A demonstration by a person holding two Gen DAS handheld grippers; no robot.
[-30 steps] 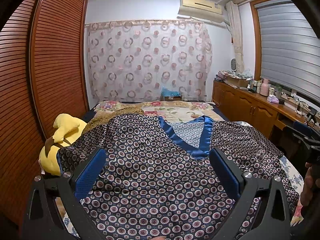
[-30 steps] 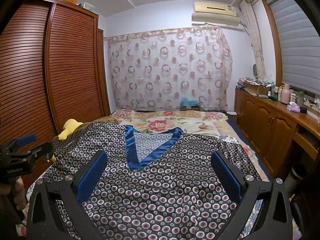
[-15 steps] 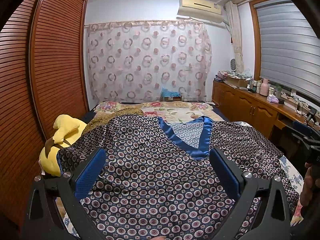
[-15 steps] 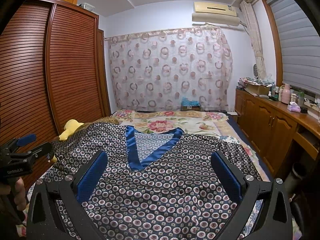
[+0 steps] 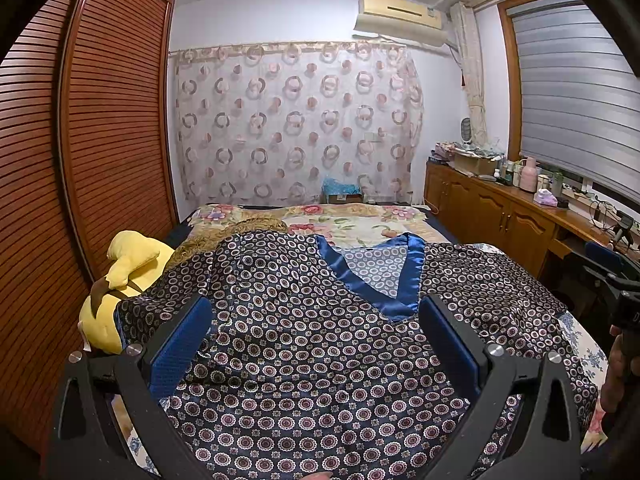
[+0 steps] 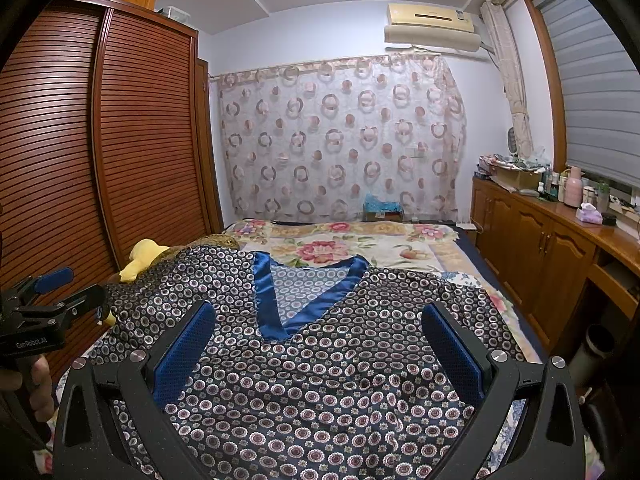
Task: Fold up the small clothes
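A dark satin top (image 5: 304,360) (image 6: 320,384) with a small circle print and a blue V-neck band (image 5: 380,280) (image 6: 280,304) lies spread flat on the bed, neck pointing away from me. My left gripper (image 5: 314,320) hovers open over its left half, with nothing between the blue pads. My right gripper (image 6: 318,324) is open too, above the chest just below the V-neck. The left gripper also shows at the left edge of the right wrist view (image 6: 52,292), held by a hand (image 6: 36,384).
A yellow plush toy (image 5: 120,280) lies at the bed's left edge against the slatted wardrobe (image 5: 80,160). A floral bedspread (image 6: 340,248) covers the far half of the bed. Wooden cabinets (image 6: 540,248) with bottles on top line the right wall.
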